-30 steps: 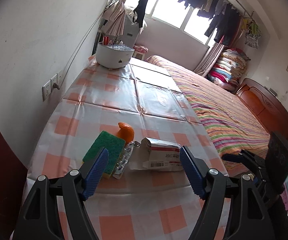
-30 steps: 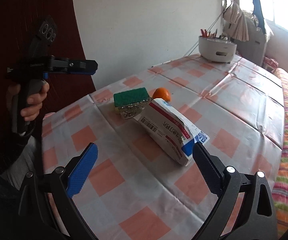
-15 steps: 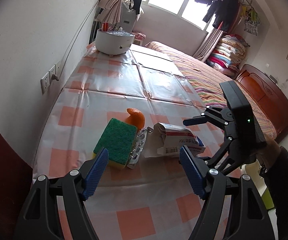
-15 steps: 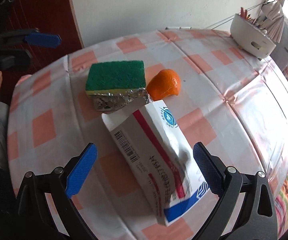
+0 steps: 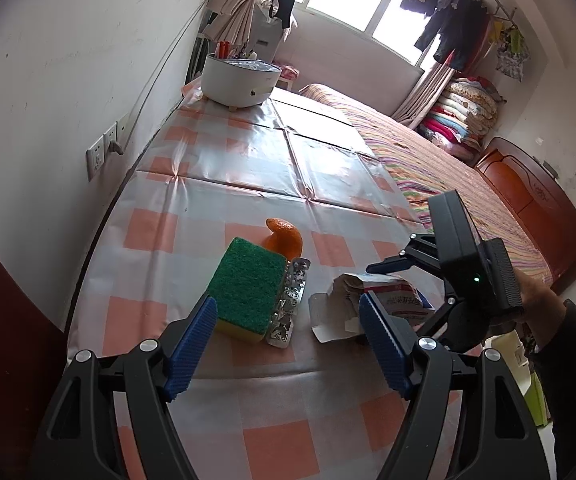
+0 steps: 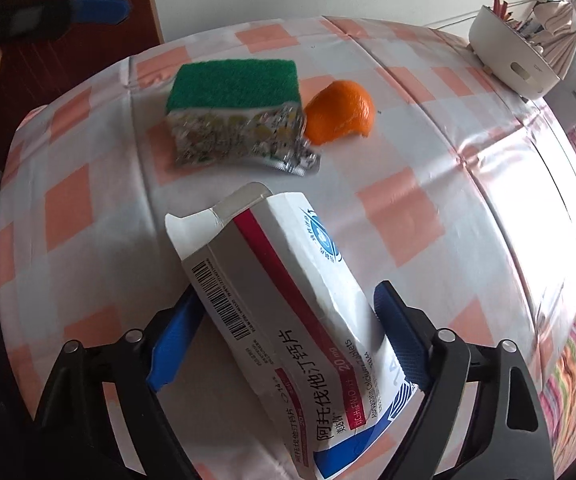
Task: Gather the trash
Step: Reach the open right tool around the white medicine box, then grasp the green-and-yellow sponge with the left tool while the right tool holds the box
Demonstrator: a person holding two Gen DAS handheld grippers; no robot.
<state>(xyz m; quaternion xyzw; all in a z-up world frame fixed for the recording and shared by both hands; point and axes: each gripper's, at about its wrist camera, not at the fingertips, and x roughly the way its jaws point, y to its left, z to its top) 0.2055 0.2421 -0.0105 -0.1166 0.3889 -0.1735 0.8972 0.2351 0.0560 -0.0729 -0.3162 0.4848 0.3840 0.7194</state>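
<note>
"Right wrist view showed most of it, didn't it? What was on that table (image 6: 427, 208)?"

"A checked cloth, with the rubbish bunched near the front edge. Biggest piece was the medicine box (image 6: 288, 312), crumpled, its end flap open, lying flat. Behind it sat a green sponge (image 6: 236, 84) with a foil pill sheet (image 6: 244, 140) leaning against its near side, and a bit of orange peel (image 6: 341, 112) just beside the sheet's end."

"And the right gripper (image 6: 284, 336)?"

"Pointed steeply down over the box, one blue pad on each long side. Its jaws had just been closing with the box between them. Whether the pads were pressing yet, I couldn't tell; the left pad was half hidden behind the box."

"How should that squeeze have gone, in your view?"

"Gently, I'd say. The card was already crushed and would give, so I'd have closed across the middle until it firmed up, then lifted straight to avoid dragging the foil."

"The left gripper (image 5: 288, 344)?"

"Spread wide, holding nothing, hovering short of the sponge and foil, well placed for the smaller bits afterwards."
</note>
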